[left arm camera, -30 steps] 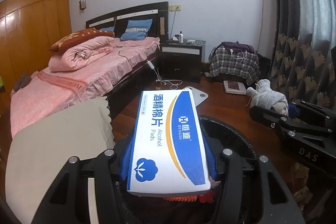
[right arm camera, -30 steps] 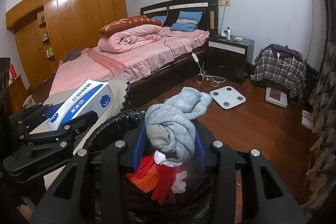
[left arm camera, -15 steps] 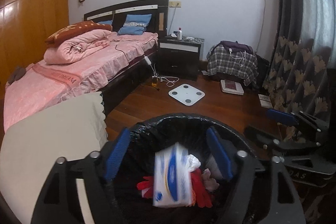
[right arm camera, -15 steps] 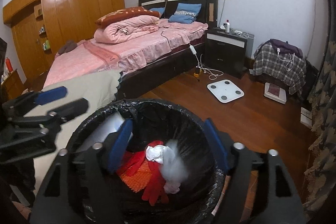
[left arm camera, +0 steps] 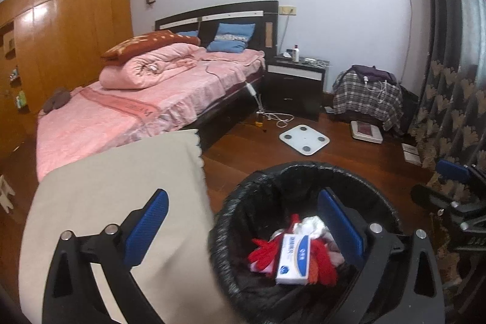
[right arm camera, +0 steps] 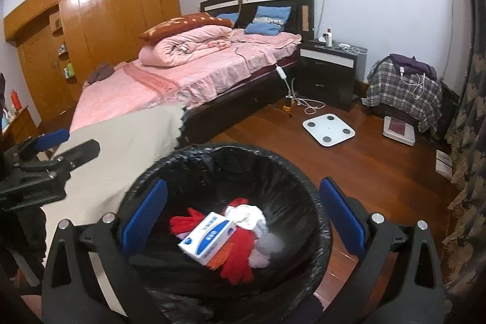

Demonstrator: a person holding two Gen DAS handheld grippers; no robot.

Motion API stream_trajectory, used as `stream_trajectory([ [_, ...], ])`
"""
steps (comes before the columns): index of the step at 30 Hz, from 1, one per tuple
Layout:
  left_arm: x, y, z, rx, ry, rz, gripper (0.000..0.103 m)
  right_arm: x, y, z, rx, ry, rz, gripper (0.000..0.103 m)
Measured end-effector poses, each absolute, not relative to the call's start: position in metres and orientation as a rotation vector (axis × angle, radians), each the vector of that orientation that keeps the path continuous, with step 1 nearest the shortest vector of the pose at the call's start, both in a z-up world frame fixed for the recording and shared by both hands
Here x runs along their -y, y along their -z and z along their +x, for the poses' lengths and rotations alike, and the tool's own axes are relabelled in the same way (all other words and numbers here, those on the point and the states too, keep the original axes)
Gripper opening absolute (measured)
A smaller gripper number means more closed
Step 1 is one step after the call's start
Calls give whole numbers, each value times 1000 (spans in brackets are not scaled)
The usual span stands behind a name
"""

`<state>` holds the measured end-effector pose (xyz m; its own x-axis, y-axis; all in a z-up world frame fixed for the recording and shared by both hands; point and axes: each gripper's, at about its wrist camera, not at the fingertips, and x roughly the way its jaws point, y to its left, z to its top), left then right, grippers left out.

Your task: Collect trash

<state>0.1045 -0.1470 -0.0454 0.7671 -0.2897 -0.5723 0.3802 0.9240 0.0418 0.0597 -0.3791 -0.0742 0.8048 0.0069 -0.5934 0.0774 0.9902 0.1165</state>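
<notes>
Looking down from both wrist cameras, a round bin lined with a crinkled black plastic bag (right arm camera: 316,211) is seen low in the frame on a dark red wooden floor (right arm camera: 379,166). Inside it, a white and blue cardboard box of alcohol pads (right arm camera: 207,237) is lain on top of bright red knitted gloves (right arm camera: 237,260), with a crumpled grey and white sock (right arm camera: 264,236) just beside it to the right. The task can be judged well advanced: these pieces of trash are already in the bin, and no further loose trash can be picked out with certainty elsewhere in the room. The right gripper (right arm camera: 243,217) is held directly above the bin, its blue-padded jaws opening wide with nothing gripped; the box lies below and between them, untouched. The left gripper (left arm camera: 243,228) is seen offset toward the left of the bin, its jaws likewise opening and empty; one pad hangs over a beige cloth-covered surface (left arm camera: 121,172), the other over the bin's mouth, and the box (left arm camera: 293,258) sits low right of centre, below that pad. A bed with a pink quilted cover (left arm camera: 145,111) fills the left background.
</notes>
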Motion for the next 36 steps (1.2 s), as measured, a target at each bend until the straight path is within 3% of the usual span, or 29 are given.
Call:
stream_trajectory([
  [19, 103, 1, 32, -494, 312, 148, 97, 320, 15, 21, -573, -61, 120, 97],
  [36, 88, -14, 13, -452, 297, 106, 97, 302, 2, 13, -546, -95, 84, 97],
])
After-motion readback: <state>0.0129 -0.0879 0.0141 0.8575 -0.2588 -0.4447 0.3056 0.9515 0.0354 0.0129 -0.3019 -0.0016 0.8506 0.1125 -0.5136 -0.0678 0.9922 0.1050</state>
